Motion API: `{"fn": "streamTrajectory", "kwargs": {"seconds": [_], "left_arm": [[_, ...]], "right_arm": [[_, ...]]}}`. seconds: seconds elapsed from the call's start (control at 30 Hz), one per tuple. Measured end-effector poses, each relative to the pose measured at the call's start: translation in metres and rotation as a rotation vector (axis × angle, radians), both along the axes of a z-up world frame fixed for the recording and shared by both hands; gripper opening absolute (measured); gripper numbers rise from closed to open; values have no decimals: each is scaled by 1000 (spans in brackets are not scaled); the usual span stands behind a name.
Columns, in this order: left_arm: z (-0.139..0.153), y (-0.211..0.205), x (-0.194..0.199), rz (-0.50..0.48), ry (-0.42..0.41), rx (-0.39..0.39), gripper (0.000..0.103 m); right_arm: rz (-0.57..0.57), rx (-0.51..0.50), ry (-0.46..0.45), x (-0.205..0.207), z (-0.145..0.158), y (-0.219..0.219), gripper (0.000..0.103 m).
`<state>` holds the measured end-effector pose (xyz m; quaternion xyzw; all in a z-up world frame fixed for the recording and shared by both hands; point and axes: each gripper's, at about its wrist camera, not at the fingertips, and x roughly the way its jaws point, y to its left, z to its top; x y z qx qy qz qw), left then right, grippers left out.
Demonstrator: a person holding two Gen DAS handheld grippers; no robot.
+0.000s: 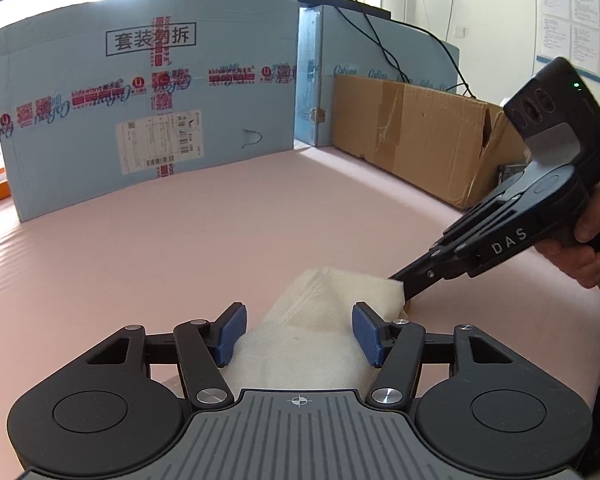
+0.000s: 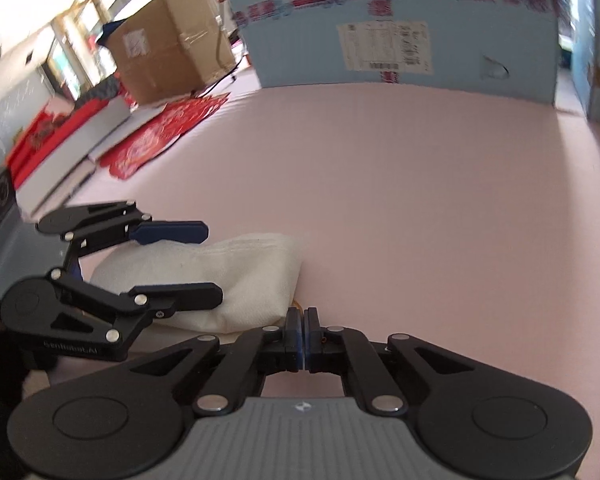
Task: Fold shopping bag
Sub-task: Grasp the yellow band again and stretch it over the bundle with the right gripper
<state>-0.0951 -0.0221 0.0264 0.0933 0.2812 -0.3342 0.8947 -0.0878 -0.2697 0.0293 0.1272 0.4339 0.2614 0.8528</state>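
Folding looks well advanced: the cream fabric shopping bag (image 1: 320,332) lies as a compact, thick bundle on the near part of the pink table mat (image 1: 260,216), so I judge this to be a late fold or the final tidy-up.

At the left, the left gripper (image 1: 299,332) is spread wide, its blue ribbed pads (image 1: 232,330) standing on either side of the bundle with cloth between them. In the left wrist view they do not seem to pinch the cloth; the right wrist view shows the same claw on its side, one finger above the bag and one low along its near side, apart. It holds nothing that I can see.

Further right, the right gripper (image 2: 303,338) has its pads pressed together at the bag's right-hand corner. The left wrist view shows its tip meeting the cloth edge there. A small tan bit shows just beside the tip, possibly a handle or tag, but whether cloth is actually caught between the pads I cannot tell.

Far across the mat stand a blue printed carton (image 1: 148,96) and, to its right, a brown cardboard box (image 1: 412,136), both well apart from the work.

Next, I judge, the left claw needs to close on the bundle, or press it down, while the right one draws its corner over and flattens it.
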Motion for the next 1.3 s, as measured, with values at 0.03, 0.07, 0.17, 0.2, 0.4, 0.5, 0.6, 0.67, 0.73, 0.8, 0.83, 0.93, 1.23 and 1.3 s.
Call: {"fn": "streamTrajectory", "kwargs": {"seconds": [0.03, 0.07, 0.17, 0.2, 0.4, 0.5, 0.6, 0.67, 0.73, 0.8, 0.83, 0.93, 1.23, 1.3], "left_arm": [[-2, -3, 2, -3, 3, 16, 59], [-5, -4, 3, -4, 8, 28, 59], [-9, -4, 2, 11, 13, 43, 61], [-9, -4, 2, 17, 12, 44, 61], [-6, -10, -3, 17, -17, 58, 62], [-8, -16, -2, -4, -20, 72, 62], [-11, -19, -4, -9, -25, 80, 61], [-11, -21, -6, -7, -32, 91, 61], [-12, -23, -8, -5, -39, 100, 61], [-12, -25, -9, -2, -49, 110, 61], [-12, -25, -10, -1, -51, 113, 61], [-13, -26, -10, 1, -56, 117, 61], [-13, -38, -22, 2, -134, 190, 61], [-13, -43, -26, -1, -161, 216, 59]], "right_arm": [[-34, 67, 34, 3, -4, -9, 1], [-58, 132, 74, 5, -9, -17, 1], [-93, 264, 143, 6, -21, -31, 1], [-105, 296, 160, 6, -24, -35, 1], [-184, 566, 268, 3, -49, -57, 1], [-210, 656, 293, -1, -60, -62, 1], [-226, 725, 303, -3, -66, -66, 1], [-227, 758, 313, -2, -69, -66, 1], [-222, 792, 319, -2, -72, -64, 1], [-215, 809, 318, -2, -72, -60, 1], [-212, 819, 318, -2, -73, -60, 1], [-213, 859, 328, -3, -77, -56, 1], [-198, 806, 274, -1, -62, -48, 1], [-185, 744, 242, -1, -51, -44, 1]]}}
